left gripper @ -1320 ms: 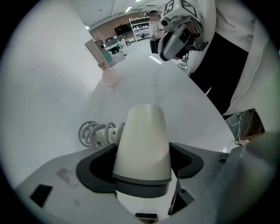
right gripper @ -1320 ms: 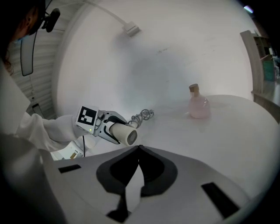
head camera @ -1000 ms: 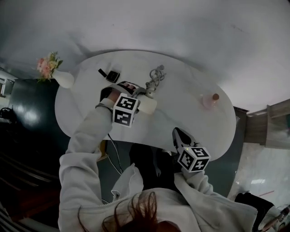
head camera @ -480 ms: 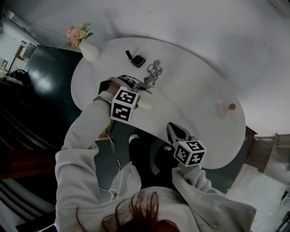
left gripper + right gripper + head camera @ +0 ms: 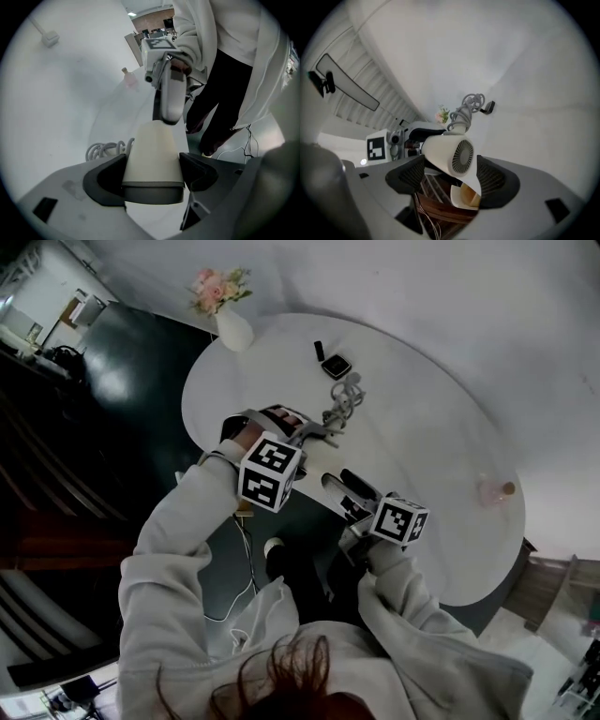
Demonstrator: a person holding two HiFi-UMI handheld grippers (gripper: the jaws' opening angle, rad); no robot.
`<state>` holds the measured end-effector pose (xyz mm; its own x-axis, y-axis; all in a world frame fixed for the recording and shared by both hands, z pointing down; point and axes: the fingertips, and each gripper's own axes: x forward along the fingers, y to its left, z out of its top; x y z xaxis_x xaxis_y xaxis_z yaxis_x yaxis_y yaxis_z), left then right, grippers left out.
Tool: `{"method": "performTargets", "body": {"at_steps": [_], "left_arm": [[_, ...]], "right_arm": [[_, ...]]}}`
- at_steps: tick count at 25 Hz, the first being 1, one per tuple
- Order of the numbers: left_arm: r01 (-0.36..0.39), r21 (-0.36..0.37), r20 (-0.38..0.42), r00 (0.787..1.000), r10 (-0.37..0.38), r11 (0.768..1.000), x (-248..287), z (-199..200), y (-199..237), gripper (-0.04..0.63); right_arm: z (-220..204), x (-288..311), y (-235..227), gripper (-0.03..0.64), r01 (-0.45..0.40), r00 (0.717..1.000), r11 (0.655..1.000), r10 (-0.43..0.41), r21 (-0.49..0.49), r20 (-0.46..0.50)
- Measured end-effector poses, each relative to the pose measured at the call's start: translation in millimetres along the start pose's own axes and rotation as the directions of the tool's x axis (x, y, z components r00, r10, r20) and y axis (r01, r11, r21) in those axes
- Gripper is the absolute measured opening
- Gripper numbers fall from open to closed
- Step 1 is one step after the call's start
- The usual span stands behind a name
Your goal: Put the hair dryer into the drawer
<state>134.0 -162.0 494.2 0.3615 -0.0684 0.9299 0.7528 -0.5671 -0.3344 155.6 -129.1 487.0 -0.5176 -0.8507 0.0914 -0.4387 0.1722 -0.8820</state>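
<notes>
The cream hair dryer [image 5: 152, 157] hangs over the near edge of the white oval table [image 5: 422, 427], its barrel clamped in my left gripper [image 5: 152, 171]. In the head view that gripper [image 5: 298, 427] hides most of the dryer. The grey coiled cord [image 5: 342, 404] trails back onto the tabletop. My right gripper [image 5: 339, 484] points level at the dryer from the right. Its jaws have just been opening. In the right gripper view the dryer's grilled rear end [image 5: 461, 157] sits between the open jaws [image 5: 452, 176], which do not press on it. No drawer is clearly visible.
A white vase of pink flowers [image 5: 225, 306] stands at the table's far left end. A black watch-like item [image 5: 333, 362] lies beyond the cord. A small pink bottle [image 5: 492, 490] stands at the right end. Brown wooden furniture [image 5: 440, 204] shows below the dryer.
My right gripper has swung left from the table's near edge toward the dryer, and its jaws have opened. My left gripper has shifted with the dryer toward the table edge.
</notes>
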Motion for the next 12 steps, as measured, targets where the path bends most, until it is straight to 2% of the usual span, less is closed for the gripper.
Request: {"method": "performTargets", "body": {"at_steps": [1, 4, 7, 12], "left_arm": [[-0.005, -0.009, 0.008, 1.000, 0.005, 1.000, -6.1, -7.7, -10.2, 0.351], [-0.015, -0.061, 0.037, 0.999, 0.017, 0.998, -20.2, -30.4, -39.8, 0.351], [-0.013, -0.126, 0.062, 0.998, 0.021, 0.992, -25.4, -40.3, -54.7, 0.351], [-0.011, -0.162, 0.048, 0.999, 0.019, 0.987, -45.2, -81.2, -107.8, 0.351]], "right_arm": [[-3.0, 14.3, 5.8, 0.382, -0.017, 1.000, 1.000, 0.017, 0.020, -0.002], [-23.7, 49.1, 23.3, 0.317, -0.035, 0.999, 0.999, 0.036, 0.027, -0.039], [-38.3, 59.1, 29.1, 0.311, -0.018, 0.997, 1.000, 0.019, 0.019, -0.072], [-90.1, 98.4, 55.7, 0.307, -0.014, 0.986, 1.000, 0.017, 0.016, -0.165]]}}
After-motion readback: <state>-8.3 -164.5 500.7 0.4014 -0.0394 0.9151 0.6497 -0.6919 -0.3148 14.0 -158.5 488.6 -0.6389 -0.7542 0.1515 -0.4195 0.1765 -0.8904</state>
